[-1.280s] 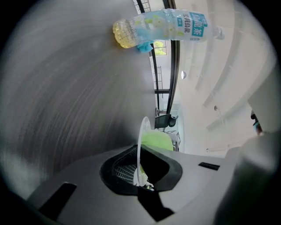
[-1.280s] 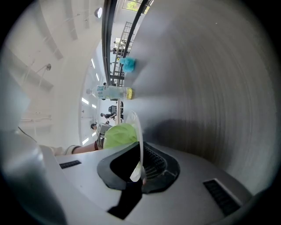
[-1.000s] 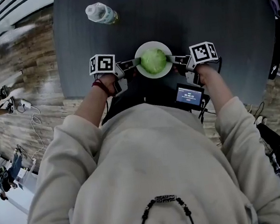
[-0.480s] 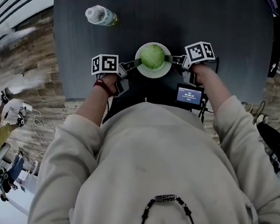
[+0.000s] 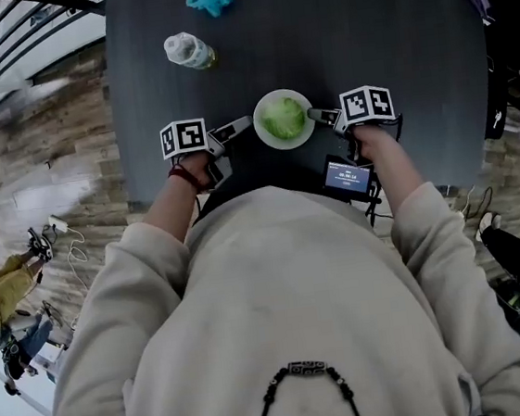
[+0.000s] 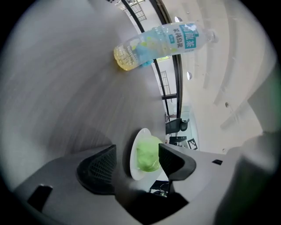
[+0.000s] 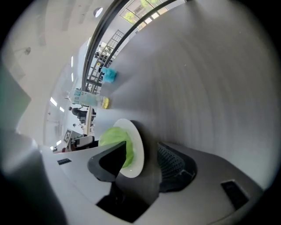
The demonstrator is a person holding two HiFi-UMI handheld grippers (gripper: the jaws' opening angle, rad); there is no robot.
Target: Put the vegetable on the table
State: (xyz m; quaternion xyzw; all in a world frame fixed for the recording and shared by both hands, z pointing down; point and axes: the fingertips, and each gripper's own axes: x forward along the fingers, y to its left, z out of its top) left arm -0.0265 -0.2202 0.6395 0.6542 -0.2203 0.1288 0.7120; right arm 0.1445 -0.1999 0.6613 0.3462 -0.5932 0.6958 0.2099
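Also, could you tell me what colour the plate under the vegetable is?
White; the plate shows best in the head view.

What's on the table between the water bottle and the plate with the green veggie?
Nothing. In the head view, only bare dark table lies between the bottle and the white plate holding the vegetable.

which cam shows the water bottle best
The left gripper view: the water bottle fills the upper frame, lying on its side, label facing the camera. The head view shows it small; the right gripper view shows only a tiny distant shape.
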